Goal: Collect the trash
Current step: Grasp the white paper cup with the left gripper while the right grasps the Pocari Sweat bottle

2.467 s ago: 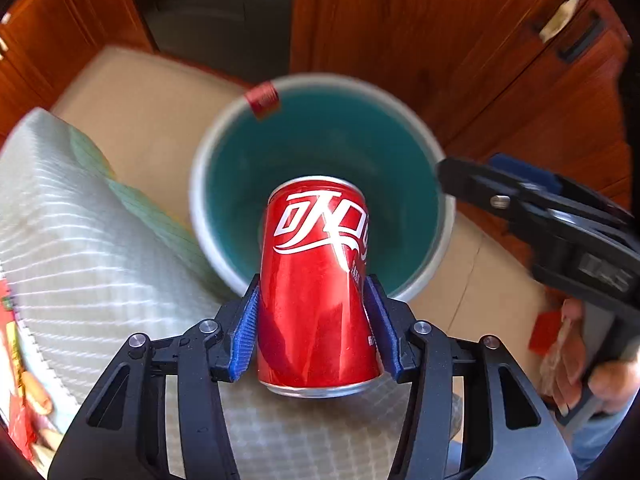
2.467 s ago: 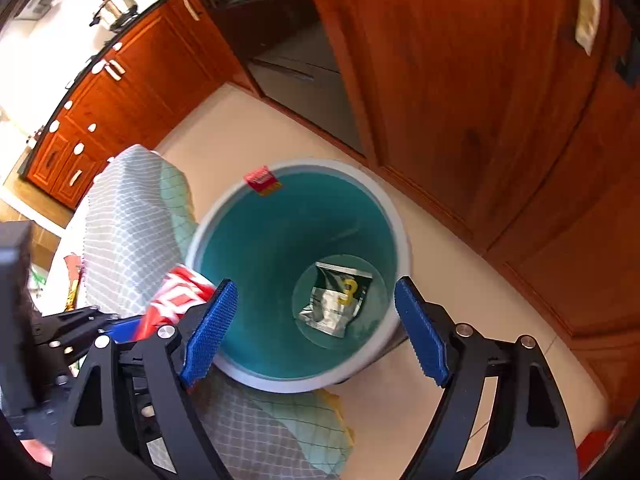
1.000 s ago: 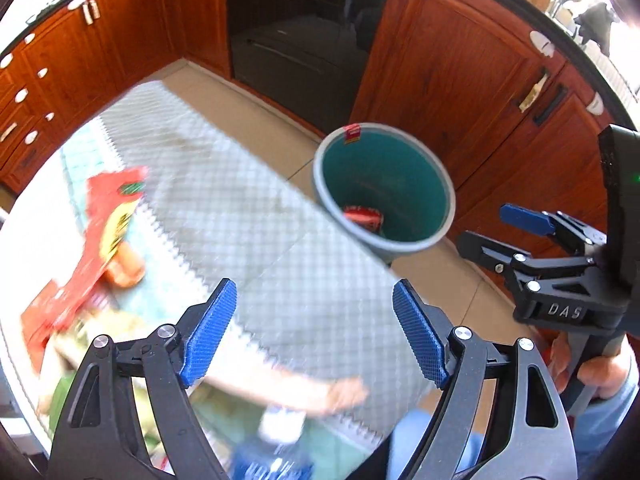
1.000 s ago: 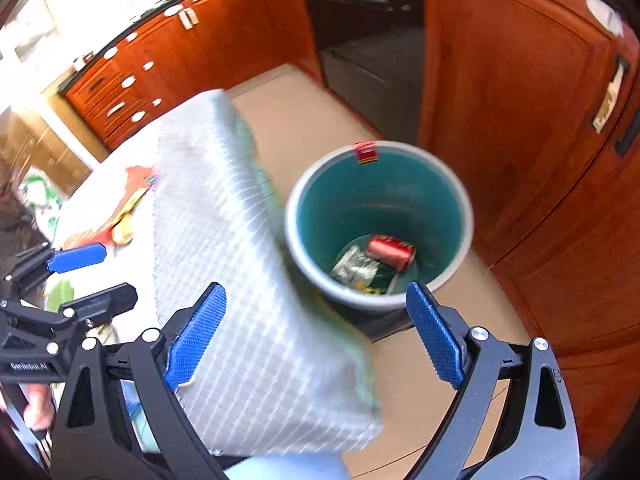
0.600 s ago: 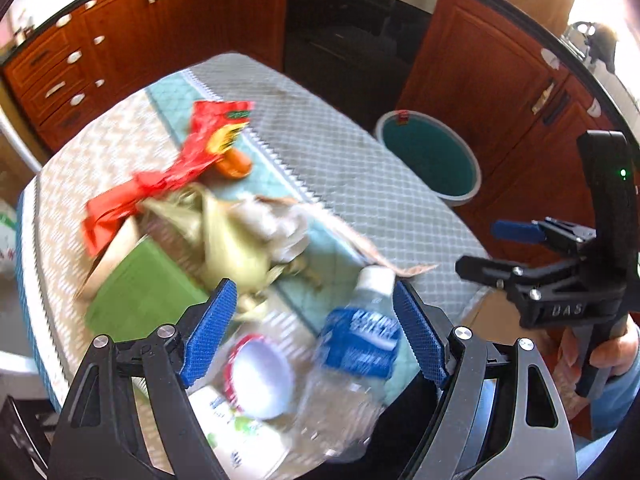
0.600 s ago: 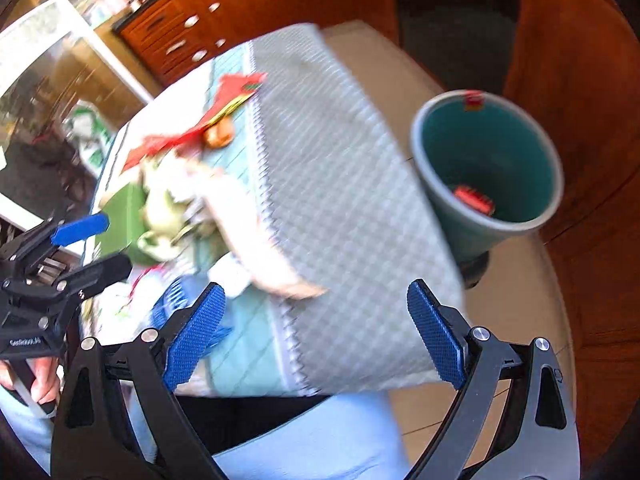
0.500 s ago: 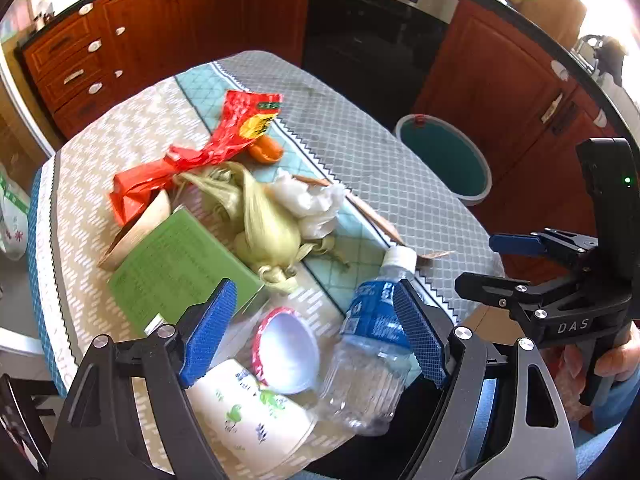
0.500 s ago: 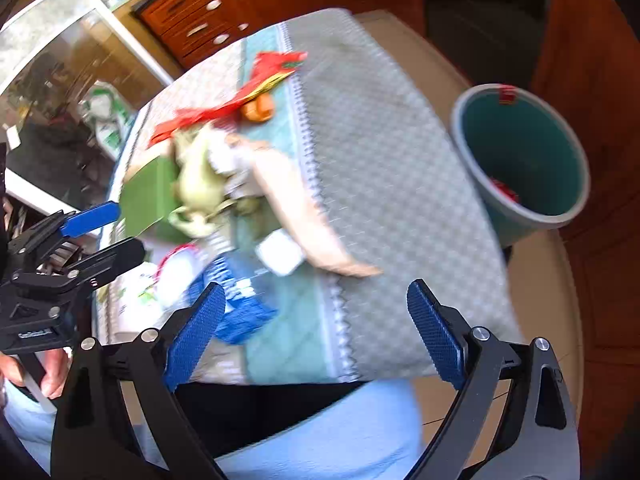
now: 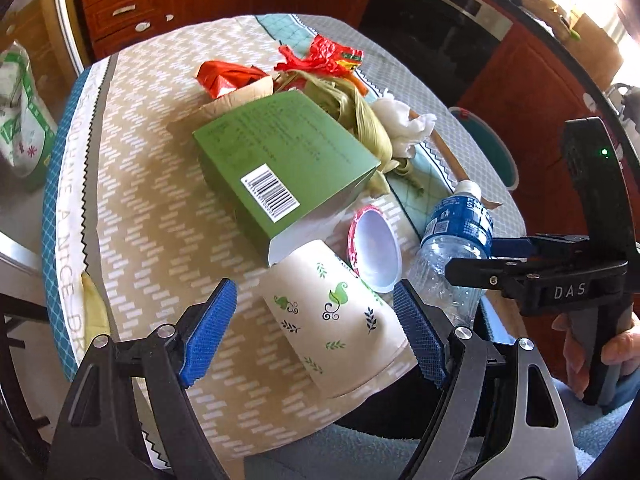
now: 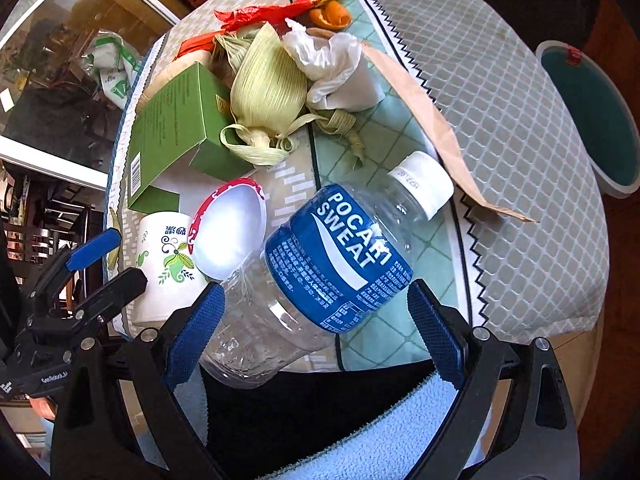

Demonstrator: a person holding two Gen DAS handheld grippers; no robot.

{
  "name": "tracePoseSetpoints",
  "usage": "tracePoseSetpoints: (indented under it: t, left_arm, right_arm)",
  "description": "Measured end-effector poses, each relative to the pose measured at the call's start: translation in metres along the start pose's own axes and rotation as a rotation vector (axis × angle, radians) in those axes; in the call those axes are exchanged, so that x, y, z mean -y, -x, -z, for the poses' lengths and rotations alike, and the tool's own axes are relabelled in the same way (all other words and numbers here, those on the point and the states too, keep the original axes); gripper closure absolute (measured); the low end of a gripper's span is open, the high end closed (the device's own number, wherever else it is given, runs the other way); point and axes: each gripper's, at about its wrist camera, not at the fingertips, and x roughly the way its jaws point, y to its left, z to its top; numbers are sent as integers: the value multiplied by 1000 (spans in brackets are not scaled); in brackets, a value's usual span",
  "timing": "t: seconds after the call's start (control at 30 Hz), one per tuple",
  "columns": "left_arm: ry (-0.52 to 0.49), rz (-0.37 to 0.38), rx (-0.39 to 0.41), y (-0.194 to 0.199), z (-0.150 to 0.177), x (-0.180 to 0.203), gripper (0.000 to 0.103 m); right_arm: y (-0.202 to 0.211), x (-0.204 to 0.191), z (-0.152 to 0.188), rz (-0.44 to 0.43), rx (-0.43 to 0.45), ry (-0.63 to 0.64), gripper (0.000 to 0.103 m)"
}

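My left gripper (image 9: 314,334) stands open above a flowered paper cup (image 9: 340,320) that lies on its side at the table's near edge. My right gripper (image 10: 316,330) is open too, over an empty blue-labelled plastic bottle (image 10: 320,264) lying flat; the pads do not press it. In the left wrist view the bottle (image 9: 452,240) lies right of the cup, with the right gripper (image 9: 472,258) beside it. A small red-rimmed white tub (image 9: 376,248) rests between cup and bottle. The teal bin (image 10: 592,120) stands on the floor past the table's far side.
Further back on the round table (image 9: 140,220) lie a green carton (image 9: 280,160), corn husks (image 10: 268,84), crumpled tissue (image 10: 332,68), brown paper (image 10: 432,120), a red wrapper (image 10: 304,0) and orange peel (image 10: 332,14). Wooden cabinets and an oven surround it. A person's lap is below.
The cola can left my left gripper and dropped into the bin. Both grippers then swung from the bin back over the table and sank closer to the cup and bottle.
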Motion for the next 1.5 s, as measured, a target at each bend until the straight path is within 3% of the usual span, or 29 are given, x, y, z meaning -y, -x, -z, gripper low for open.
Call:
tracePoseSetpoints:
  t: [0.27, 0.4, 0.5, 0.6, 0.67, 0.77, 0.9, 1.0, 1.07, 1.2, 1.5]
  left_arm:
    - [31, 27, -28, -8, 12, -1, 21]
    - [51, 23, -42, -15, 16, -1, 12]
    - [35, 19, -58, -21, 18, 6, 12]
    - [40, 5, -69, -29, 18, 9, 12]
    - [55, 2, -83, -36, 19, 8, 12]
    - [69, -11, -88, -42, 18, 7, 12]
    - [92, 0, -76, -45, 17, 7, 12]
    - [94, -2, -57, -43, 25, 9, 21]
    - [88, -10, -36, -38, 30, 10, 25]
    - [73, -29, -1, -26, 32, 14, 40]
    - [51, -45, 67, 11, 27, 16, 44]
  right_arm:
    - [-9, -14, -1, -7, 28, 49, 17]
    - [-11, -17, -2, -37, 20, 64, 22]
    - [-18, -21, -7, -54, 10, 54, 22]
    - [-14, -24, -5, -42, 41, 96, 31]
    - [-8, -26, -5, -36, 69, 115, 44]
    - [2, -24, -6, -37, 100, 127, 45]
    - [-4, -21, -4, -25, 80, 144, 44]
    - [-6, -23, -7, -24, 75, 142, 42]
    - [-11, -18, -9, -36, 51, 116, 35]
    - [-18, -18, -8, -78, 39, 99, 40]
    - [24, -17, 0, -101, 136, 154, 42]
